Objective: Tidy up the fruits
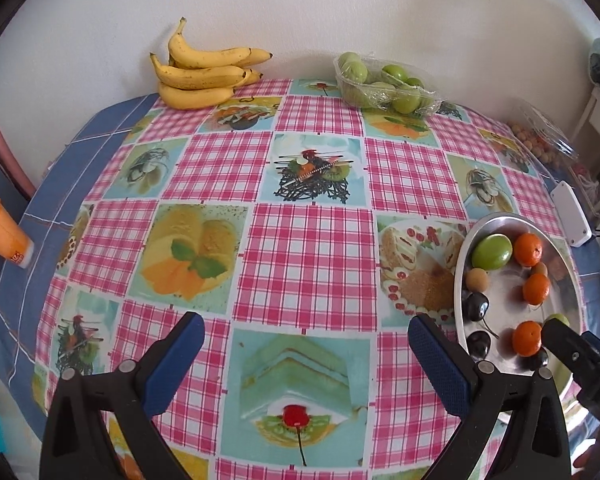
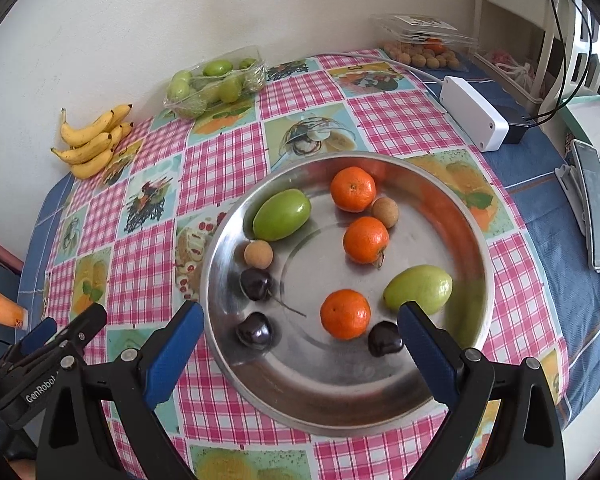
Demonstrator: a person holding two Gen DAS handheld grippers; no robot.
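Note:
A round steel tray (image 2: pixel 452 376) (image 1: pixel 462 256) holds three mandarins (image 2: pixel 353 189), two green fruits (image 2: pixel 282 215), two small tan fruits (image 2: pixel 258 254) and three dark cherries (image 2: pixel 256 283). My right gripper (image 2: pixel 302 326) is open and empty, hovering over the tray's near side. My left gripper (image 1: pixel 306 340) is open and empty over the checked tablecloth, left of the tray. A bunch of bananas (image 1: pixel 204 76) (image 2: pixel 94 142) lies at the far edge. A clear pack of green fruits (image 1: pixel 384 84) (image 2: pixel 214 82) lies beside it.
A clear box of small tan fruits (image 2: pixel 424 50) stands at the far right. A white box with a cable (image 2: pixel 474 112) and a phone (image 2: pixel 596 208) lie right of the tray. An orange cup (image 1: pixel 4 236) lies at the left. A wall runs behind the table.

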